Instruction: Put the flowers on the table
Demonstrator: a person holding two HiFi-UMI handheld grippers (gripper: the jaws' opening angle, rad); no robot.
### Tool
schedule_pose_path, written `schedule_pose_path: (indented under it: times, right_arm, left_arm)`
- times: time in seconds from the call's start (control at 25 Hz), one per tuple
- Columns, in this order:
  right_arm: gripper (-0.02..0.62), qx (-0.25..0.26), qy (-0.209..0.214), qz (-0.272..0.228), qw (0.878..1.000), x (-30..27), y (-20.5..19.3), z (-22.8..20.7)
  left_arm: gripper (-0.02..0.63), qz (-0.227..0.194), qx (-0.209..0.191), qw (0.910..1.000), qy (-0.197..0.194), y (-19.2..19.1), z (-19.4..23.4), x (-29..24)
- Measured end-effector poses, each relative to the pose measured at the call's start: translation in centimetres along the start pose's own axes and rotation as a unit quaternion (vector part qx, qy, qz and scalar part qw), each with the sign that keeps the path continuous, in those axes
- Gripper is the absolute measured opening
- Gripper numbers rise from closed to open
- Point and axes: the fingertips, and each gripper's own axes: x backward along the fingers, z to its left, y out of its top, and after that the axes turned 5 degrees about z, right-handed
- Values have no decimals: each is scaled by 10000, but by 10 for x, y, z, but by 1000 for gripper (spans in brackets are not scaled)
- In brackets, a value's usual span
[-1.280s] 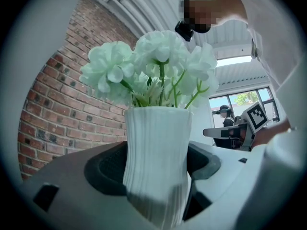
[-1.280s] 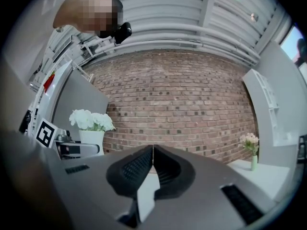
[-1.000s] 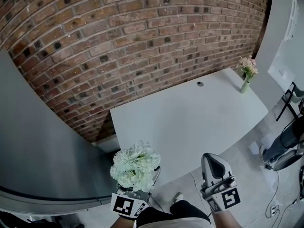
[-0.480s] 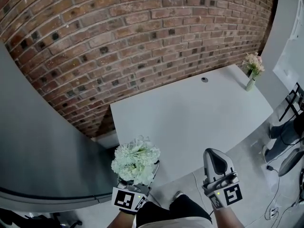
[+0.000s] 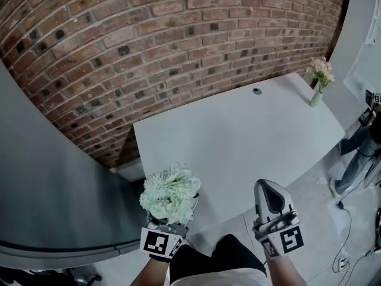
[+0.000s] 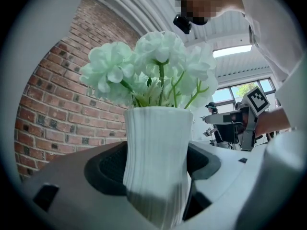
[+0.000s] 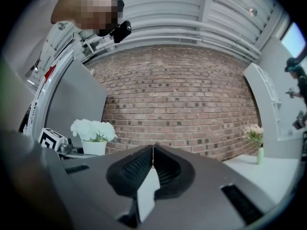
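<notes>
My left gripper [image 5: 172, 216] is shut on a white ribbed vase [image 6: 157, 162] of pale green-white flowers [image 5: 170, 192], held upright just off the near left corner of the white table [image 5: 238, 142]. In the left gripper view the vase fills the gap between the jaws and the flowers [image 6: 151, 66] rise above it. My right gripper [image 5: 271, 198] is shut with nothing in it, near the table's front edge; its jaw tips meet [image 7: 153, 150]. From the right gripper view the vase of flowers [image 7: 93, 137] stands to the left.
A small green vase of pink flowers [image 5: 319, 81] stands at the table's far right corner, and a round cable hole [image 5: 256, 90] lies near the back edge. A brick wall [image 5: 149, 46] runs behind the table. A grey panel [image 5: 53, 189] stands at left. Someone's legs [image 5: 360, 154] show at right.
The view has shifted slightly, so the table sits a little farther right. Both grippers have kept their places; the left still holds the vase.
</notes>
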Motion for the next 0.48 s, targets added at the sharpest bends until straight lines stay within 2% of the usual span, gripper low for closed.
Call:
schedule_pose_path:
  times: [0.48]
  right_arm:
    - [17,-34,-5,112,9999,-6,-33,-1]
  left_arm:
    - [354,20,-85,9999,-109,-34,3,-30]
